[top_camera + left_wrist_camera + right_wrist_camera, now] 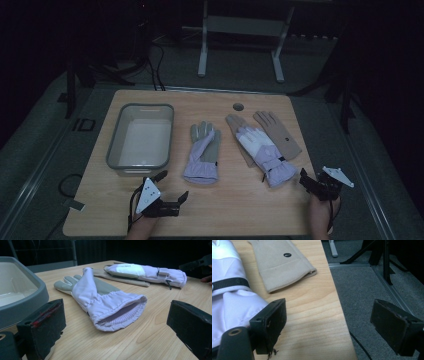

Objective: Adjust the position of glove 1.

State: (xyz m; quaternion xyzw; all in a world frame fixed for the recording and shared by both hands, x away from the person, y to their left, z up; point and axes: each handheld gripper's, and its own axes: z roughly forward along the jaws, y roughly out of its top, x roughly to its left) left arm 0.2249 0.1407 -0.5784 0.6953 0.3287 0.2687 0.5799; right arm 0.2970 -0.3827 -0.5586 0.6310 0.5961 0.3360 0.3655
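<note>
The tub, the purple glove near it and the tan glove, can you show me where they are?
tub (pixel 116 142), high view, left rim.
purple glove (pixel 105 302), left gripper view, back near the cuff.
tan glove (pixel 282 267), right gripper view, flat cuff part.

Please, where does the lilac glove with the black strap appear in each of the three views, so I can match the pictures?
High view: the lilac strapped glove lies right of centre, across the beige gloves.
Left gripper view: it lies at the upper right, far across the table.
Right gripper view: its cuff is at the left edge, behind the left jaw.
Shared landmark: the black strap.
</note>
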